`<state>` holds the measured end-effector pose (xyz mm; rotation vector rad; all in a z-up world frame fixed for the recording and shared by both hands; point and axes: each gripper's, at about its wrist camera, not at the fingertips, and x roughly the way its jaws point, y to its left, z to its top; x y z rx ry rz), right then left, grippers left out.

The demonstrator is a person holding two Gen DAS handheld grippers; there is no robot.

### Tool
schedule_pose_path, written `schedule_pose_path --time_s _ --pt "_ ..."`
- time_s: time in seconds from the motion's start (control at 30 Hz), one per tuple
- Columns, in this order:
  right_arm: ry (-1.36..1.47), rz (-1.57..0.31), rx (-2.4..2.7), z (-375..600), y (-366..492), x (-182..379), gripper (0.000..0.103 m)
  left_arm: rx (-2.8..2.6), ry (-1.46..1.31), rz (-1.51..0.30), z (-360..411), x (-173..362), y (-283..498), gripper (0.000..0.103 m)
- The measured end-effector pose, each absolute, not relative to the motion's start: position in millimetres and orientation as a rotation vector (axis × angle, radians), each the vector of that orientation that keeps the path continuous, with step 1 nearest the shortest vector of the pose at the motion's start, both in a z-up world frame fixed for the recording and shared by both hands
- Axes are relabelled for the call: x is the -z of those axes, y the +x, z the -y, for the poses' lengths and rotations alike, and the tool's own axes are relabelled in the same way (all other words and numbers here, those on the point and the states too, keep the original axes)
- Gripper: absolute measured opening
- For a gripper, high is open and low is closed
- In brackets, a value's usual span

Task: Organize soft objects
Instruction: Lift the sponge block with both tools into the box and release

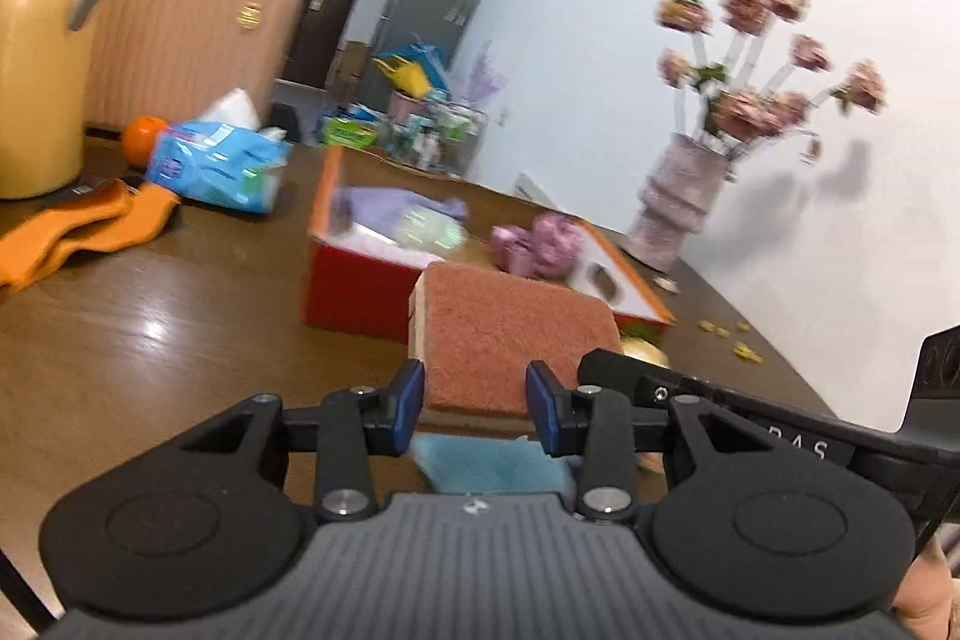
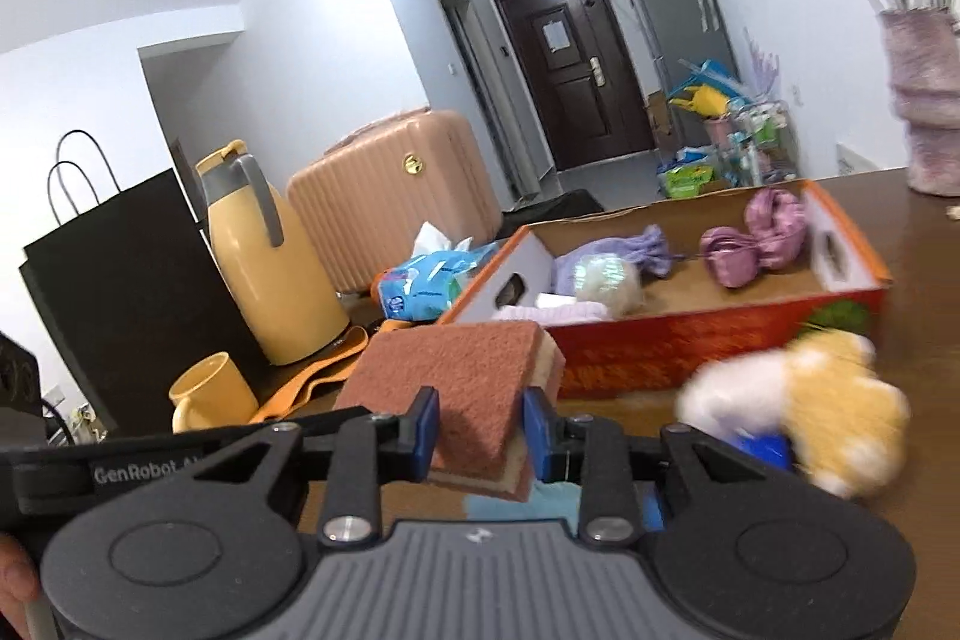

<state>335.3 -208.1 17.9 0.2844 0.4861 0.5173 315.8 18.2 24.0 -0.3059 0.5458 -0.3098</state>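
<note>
My left gripper point(image 1: 477, 403) is shut on a brown-topped sponge point(image 1: 516, 328) with a yellow layer, held above the wooden table. In the right wrist view, my right gripper point(image 2: 480, 427) is shut on a similar sponge point(image 2: 462, 370). I cannot tell whether both hold the same one. Ahead stands an open red-and-orange box point(image 1: 354, 292) point(image 2: 852, 244) holding purple soft items point(image 1: 546, 244) point(image 2: 774, 220) and a pale ball. A blurred yellow-and-white plush toy point(image 2: 828, 400) lies in front of the box. A light blue cloth point(image 1: 492, 466) point(image 2: 510, 505) lies under the fingers.
A yellow thermos point(image 1: 36, 58) point(image 2: 270, 268), a yellow mug point(image 2: 210, 388), a black paper bag point(image 2: 120, 268), a blue tissue pack point(image 1: 222, 160), an orange cloth point(image 1: 78, 232) and an orange fruit point(image 1: 141, 136) crowd the left. A flower vase point(image 1: 678, 196) stands at the right wall.
</note>
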Motion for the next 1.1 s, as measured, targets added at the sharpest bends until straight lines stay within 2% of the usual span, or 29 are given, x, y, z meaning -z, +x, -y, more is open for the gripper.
schedule_pose_path --time_s 0.33,0.6,0.87,1.1 --pt "0.342 -0.460 -0.382 286 272 -15 0.029 0.432 -0.246 -0.584 60 -27 288 0.037" --pt "0.347 -0.417 -0.372 312 284 -28 0.029 0.455 -0.229 -0.545 83 -46 312 0.037" --pt "0.338 -0.412 -0.398 331 376 -70 0.029 0.470 -0.220 -0.510 95 -81 400 0.037" --pt "0.309 -0.634 -0.385 332 501 -69 0.029 0.392 -0.286 -0.652 108 -59 506 0.037"
